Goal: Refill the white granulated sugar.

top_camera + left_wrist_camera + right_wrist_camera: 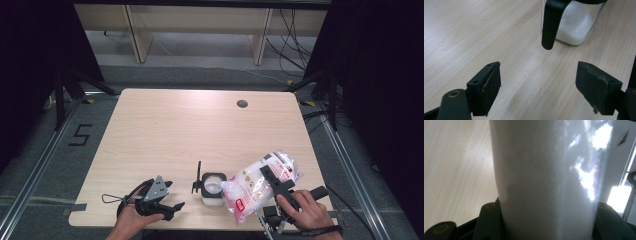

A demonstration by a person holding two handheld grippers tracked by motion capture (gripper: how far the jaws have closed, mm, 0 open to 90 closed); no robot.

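Your high view is looking forward and down over the whole tabletop (165,130). Your left gripper view is skimming its near edge, sharing the jar (574,22); your right gripper view is pressing against the bag (549,182).

Glossy clear plastic bag (260,185), glass jar (212,187), matt pale wood table (175,130)

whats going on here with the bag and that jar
A person is filling a glass jar with white granules from a plastic bag. The right gripper is clamped on the bag, tipping its open end over the jar's mouth. The jar, with a black handle, stands near the front edge of the table and is already partly filled. The left gripper rests beside the jar, jaws open and holding nothing.
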